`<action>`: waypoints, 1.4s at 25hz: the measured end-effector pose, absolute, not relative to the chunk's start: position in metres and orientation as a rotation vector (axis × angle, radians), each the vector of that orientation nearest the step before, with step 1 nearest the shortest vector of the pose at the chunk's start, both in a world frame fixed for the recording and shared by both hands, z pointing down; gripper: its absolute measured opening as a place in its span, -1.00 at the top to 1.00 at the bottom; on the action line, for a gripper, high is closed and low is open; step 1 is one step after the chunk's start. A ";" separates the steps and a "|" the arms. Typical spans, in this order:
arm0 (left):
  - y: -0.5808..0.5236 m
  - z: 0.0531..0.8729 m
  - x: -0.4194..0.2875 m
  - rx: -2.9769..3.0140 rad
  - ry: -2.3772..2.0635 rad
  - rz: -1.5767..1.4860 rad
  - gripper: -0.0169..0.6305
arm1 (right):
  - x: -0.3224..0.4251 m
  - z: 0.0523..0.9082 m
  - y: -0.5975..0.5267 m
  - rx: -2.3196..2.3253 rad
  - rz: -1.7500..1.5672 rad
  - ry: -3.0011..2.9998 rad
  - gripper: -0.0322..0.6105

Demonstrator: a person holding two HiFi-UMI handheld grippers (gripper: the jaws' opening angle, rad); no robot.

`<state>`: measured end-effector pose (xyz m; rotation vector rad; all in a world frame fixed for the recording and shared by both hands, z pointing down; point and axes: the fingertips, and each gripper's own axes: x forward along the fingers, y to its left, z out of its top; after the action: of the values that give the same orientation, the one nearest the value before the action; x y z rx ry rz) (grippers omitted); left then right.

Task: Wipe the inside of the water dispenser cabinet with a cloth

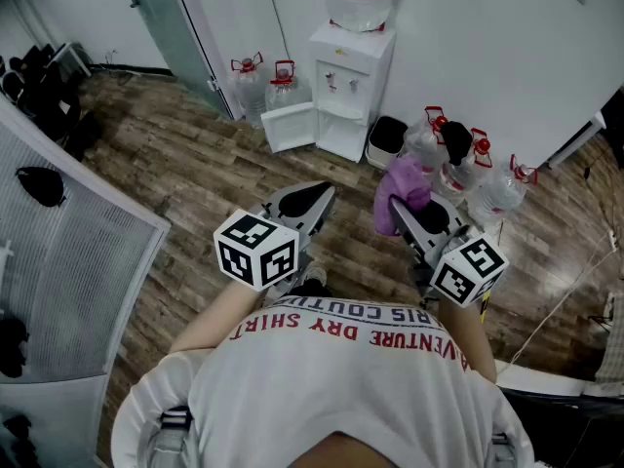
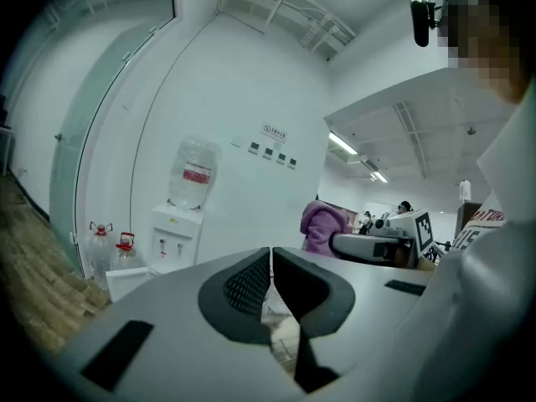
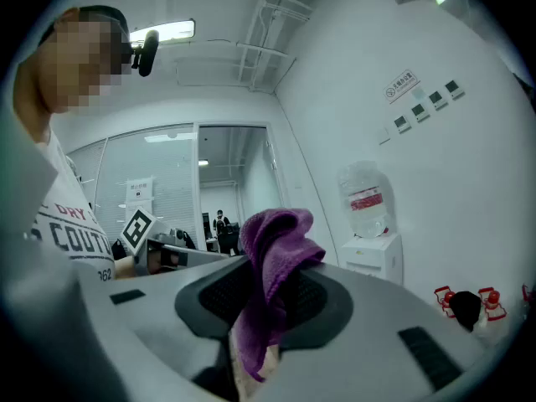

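A white water dispenser point(image 1: 349, 84) stands against the far wall with a bottle on top and its lower cabinet door point(image 1: 289, 126) swung open to the left. It also shows small in the left gripper view point(image 2: 174, 239) and the right gripper view point(image 3: 372, 258). My right gripper point(image 1: 398, 203) is shut on a purple cloth point(image 1: 403, 191) that bunches above the jaws point(image 3: 272, 266). My left gripper point(image 1: 314, 197) is shut with nothing between its jaws point(image 2: 271, 266). Both are held well short of the dispenser.
Water bottles with red caps stand left of the dispenser point(image 1: 263, 84) and at its right point(image 1: 468, 169). A black bin point(image 1: 388, 136) sits beside the cabinet. A glass partition point(image 1: 68, 261) runs along the left. The floor is wooden planks point(image 1: 185, 169).
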<state>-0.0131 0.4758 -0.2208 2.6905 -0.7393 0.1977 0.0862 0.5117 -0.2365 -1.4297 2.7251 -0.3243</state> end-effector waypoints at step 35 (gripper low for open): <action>0.185 -0.167 -0.023 2.569 -0.663 0.276 0.84 | 0.080 -0.186 0.222 -1.530 -0.558 2.687 0.57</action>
<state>-0.0232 0.1849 -0.1666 2.5692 -0.6633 0.2760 0.0800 0.2217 -0.1857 -1.5302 2.6872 -0.5579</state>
